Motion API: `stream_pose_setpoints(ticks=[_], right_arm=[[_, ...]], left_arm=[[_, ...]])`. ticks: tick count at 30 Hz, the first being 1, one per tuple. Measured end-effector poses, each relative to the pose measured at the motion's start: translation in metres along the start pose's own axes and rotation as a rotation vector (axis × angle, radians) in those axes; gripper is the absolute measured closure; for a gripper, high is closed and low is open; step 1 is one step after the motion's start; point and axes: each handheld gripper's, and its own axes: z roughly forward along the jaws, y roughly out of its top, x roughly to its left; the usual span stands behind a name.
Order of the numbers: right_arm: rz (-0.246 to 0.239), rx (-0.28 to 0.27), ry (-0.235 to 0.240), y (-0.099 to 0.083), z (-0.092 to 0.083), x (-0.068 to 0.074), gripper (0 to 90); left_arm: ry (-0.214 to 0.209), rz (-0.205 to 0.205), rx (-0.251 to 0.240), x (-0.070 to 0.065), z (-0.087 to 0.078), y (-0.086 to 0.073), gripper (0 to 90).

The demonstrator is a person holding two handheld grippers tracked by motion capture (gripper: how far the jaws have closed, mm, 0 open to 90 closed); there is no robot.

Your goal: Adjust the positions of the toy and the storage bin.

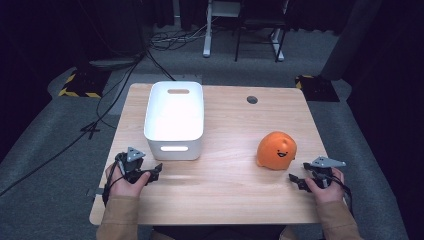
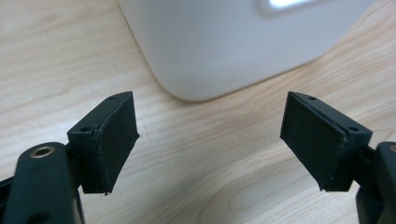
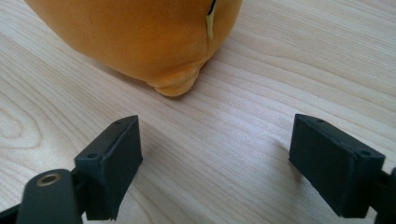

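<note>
A white plastic bin (image 1: 174, 120) with slot handles stands on the wooden table (image 1: 225, 195), left of centre. An orange plush toy (image 1: 276, 150) with a smiling face sits right of centre. My left gripper (image 1: 155, 172) rests by the table's near left edge, just below the bin's near corner, open and empty. In the left gripper view the bin's rounded corner (image 2: 224, 46) rises close ahead of the open gripper (image 2: 208, 140). My right gripper (image 1: 299, 173) lies near the right edge, pointing at the toy. In the right gripper view the toy (image 3: 140, 37) sits just beyond the open gripper (image 3: 215, 163).
A round cable hole (image 1: 252, 99) is set in the table's far side. Bare wood stretches between bin and toy. On the grey floor beyond lie black cables (image 1: 125, 75), white desk legs (image 1: 207, 35) and two yellow-and-black striped pads (image 1: 80, 82).
</note>
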Motion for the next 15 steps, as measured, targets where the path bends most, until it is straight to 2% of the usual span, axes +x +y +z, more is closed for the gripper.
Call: stream_pose_setpoints(ticks=[2, 4, 6, 8, 15], right_arm=[[-0.001, 0.000, -0.001, 0.000, 0.000, 0.000, 17.4], [0.000, 0.000, 0.000, 0.000, 0.000, 0.000, 17.4], [-0.001, 0.000, 0.000, 0.000, 0.000, 0.000, 17.4], [0.000, 0.000, 0.000, 0.000, 0.000, 0.000, 17.4], [0.000, 0.000, 0.000, 0.000, 0.000, 0.000, 17.4]], left_arm=[[-0.011, 0.025, -0.029, -0.001, -0.007, 0.007, 18.6], [-0.013, 0.028, -0.040, -0.001, -0.010, 0.010, 18.6], [-0.022, 0.007, -0.067, -0.002, -0.019, 0.018, 18.8], [-0.023, 0.012, -0.078, -0.001, -0.023, 0.020, 19.3], [-0.028, -0.016, -0.136, 0.002, -0.040, 0.038, 22.5]])
